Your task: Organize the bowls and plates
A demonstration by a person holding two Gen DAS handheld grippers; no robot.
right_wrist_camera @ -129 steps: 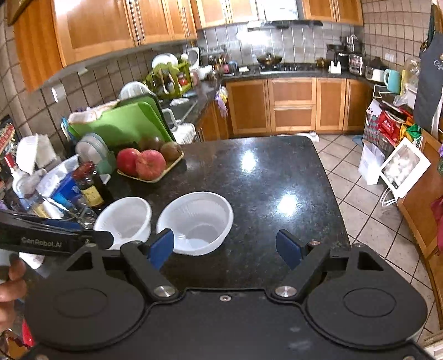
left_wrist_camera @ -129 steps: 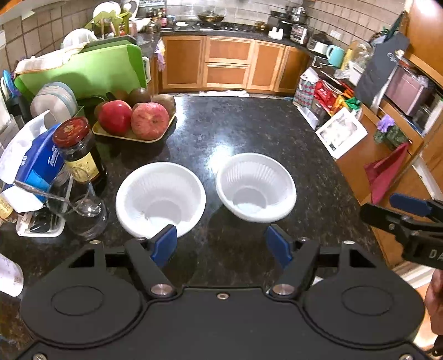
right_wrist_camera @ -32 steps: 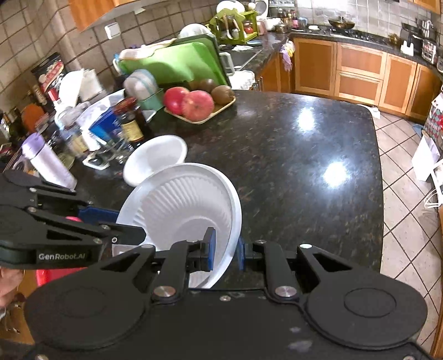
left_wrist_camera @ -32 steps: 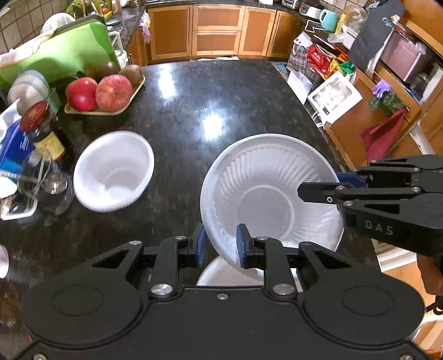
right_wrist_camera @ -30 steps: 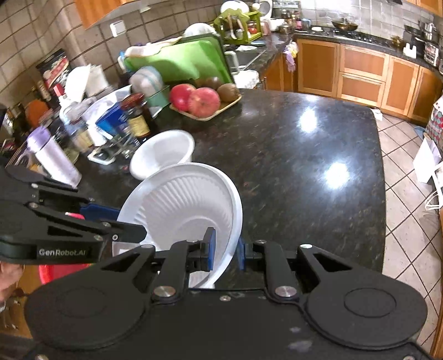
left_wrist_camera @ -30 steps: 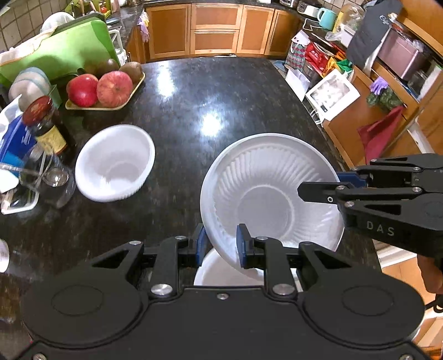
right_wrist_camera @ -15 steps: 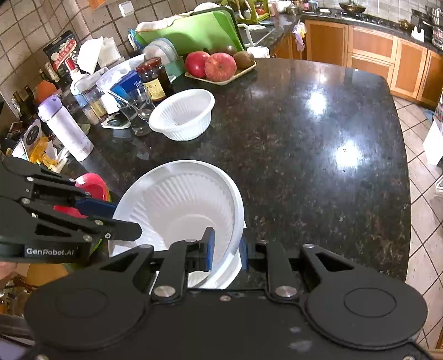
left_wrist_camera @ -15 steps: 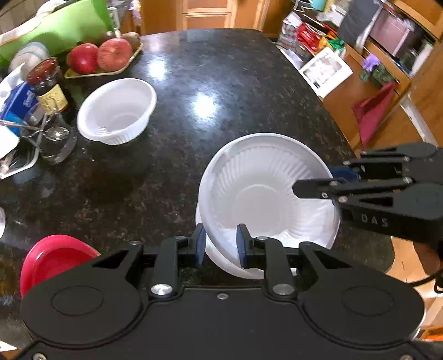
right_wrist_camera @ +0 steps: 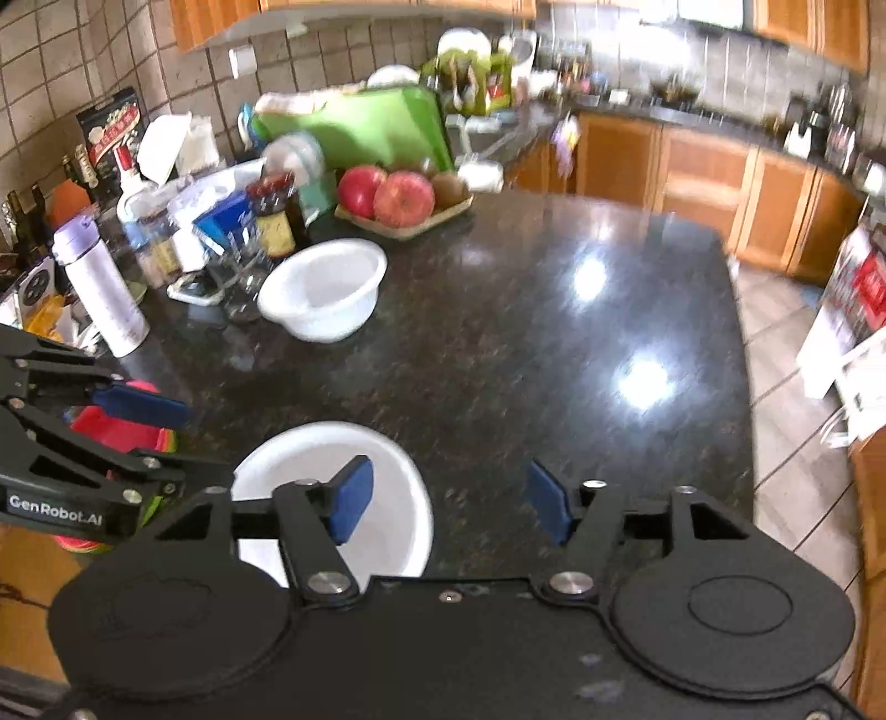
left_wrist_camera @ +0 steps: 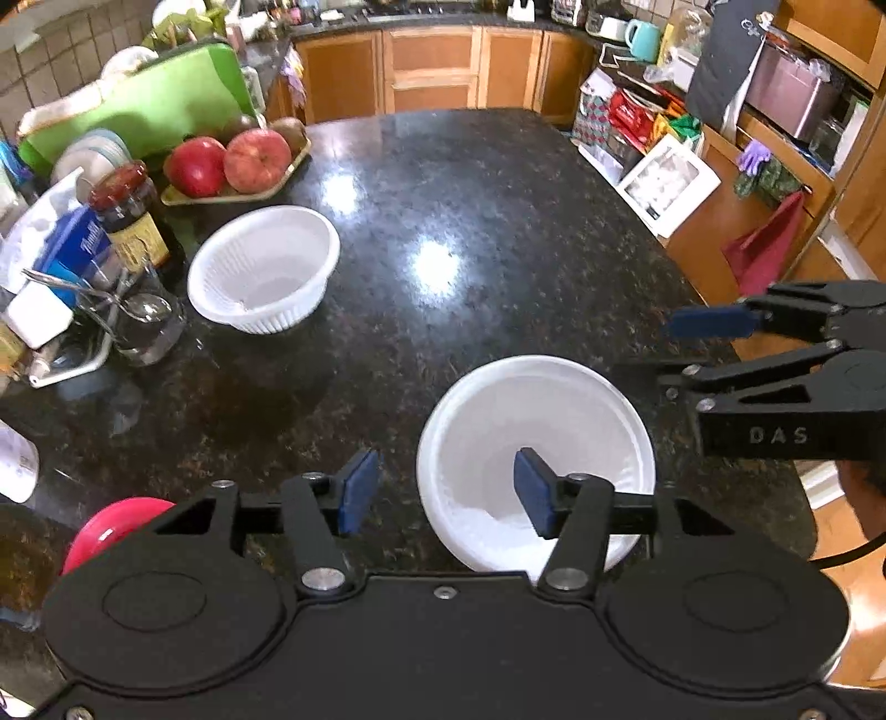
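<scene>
Both grippers wide apart, holding nothing.
My left gripper (left_wrist_camera: 443, 495) straddles the white bowl stack (left_wrist_camera: 534, 459) rim; right gripper (right_wrist_camera: 449, 507) alongside. Risk: clipping rim, toppling stack off counter edge (left_wrist_camera: 720, 443).

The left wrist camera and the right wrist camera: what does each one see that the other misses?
Only the left wrist view shows the teal mug and the red cloth hanging at the right. Only the right wrist view shows the lilac bottle and the tiled wall. Both show the near white bowl, the far white bowl, the apples and the open left gripper and right gripper.
</scene>
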